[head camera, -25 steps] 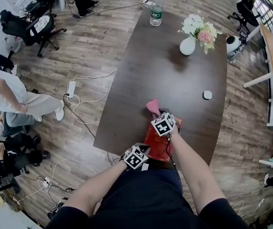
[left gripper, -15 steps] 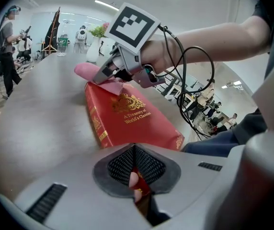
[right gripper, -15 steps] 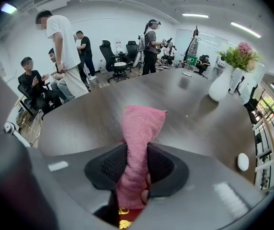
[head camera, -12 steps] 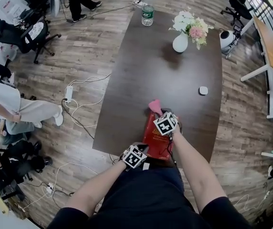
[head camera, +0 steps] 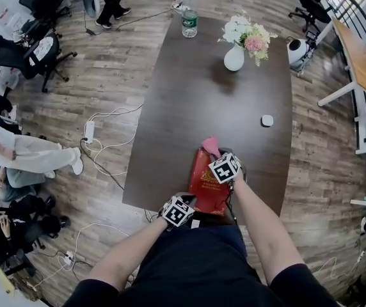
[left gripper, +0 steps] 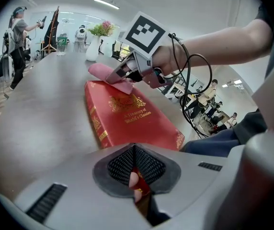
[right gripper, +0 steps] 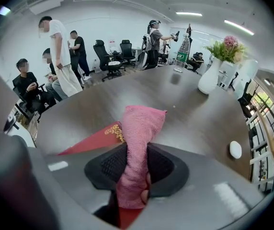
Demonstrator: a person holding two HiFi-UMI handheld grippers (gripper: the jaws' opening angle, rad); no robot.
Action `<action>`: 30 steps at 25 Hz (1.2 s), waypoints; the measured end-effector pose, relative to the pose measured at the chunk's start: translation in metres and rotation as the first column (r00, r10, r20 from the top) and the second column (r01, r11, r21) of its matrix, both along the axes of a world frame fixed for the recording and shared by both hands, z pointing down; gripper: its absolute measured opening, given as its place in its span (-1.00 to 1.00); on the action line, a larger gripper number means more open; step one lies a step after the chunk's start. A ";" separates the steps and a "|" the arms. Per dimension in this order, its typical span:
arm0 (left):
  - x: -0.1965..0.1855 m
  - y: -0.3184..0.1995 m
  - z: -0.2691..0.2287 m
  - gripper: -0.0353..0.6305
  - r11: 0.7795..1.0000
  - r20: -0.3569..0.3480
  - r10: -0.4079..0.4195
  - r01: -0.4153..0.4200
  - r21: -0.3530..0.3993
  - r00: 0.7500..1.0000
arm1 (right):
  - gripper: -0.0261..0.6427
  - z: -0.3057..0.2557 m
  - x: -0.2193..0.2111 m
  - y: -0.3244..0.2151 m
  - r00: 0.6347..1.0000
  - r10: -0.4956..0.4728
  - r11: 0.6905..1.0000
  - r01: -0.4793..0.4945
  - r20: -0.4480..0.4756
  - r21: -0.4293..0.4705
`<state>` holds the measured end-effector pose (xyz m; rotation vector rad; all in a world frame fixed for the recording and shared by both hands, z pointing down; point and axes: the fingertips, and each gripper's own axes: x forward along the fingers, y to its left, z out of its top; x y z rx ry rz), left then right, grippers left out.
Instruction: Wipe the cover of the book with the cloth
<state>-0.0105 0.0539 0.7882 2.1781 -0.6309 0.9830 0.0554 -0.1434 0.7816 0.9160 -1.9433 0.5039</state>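
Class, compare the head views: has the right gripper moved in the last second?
Yes. Against the white puck, the right gripper with its pink cloth has shifted slightly rightward over the red book.

A dark table (head camera: 189, 107) carries a red book (head camera: 203, 183), vase (head camera: 234, 59), bottle (head camera: 189, 24) and white puck (head camera: 267, 120).

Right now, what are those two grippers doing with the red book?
Left gripper shut on book, near edge. Right gripper shut on cloth, touching book far end. Nothing blocking.
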 end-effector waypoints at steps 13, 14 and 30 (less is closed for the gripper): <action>0.000 0.000 0.000 -0.91 1.000 -0.007 0.002 -0.002 -0.018 1.000 | -0.57 0.002 0.035 0.007 0.997 0.072 0.997 -0.072 -0.009 0.000; 0.000 0.000 -0.001 -0.91 1.000 -0.008 0.003 -0.003 -0.016 1.000 | -0.57 0.002 0.037 0.008 0.997 0.074 0.997 -0.074 -0.011 0.000; 0.002 -0.002 0.000 -0.91 1.000 -0.012 0.005 -0.005 -0.024 1.000 | -0.57 0.003 0.056 0.012 0.994 0.110 0.994 -0.110 -0.016 0.008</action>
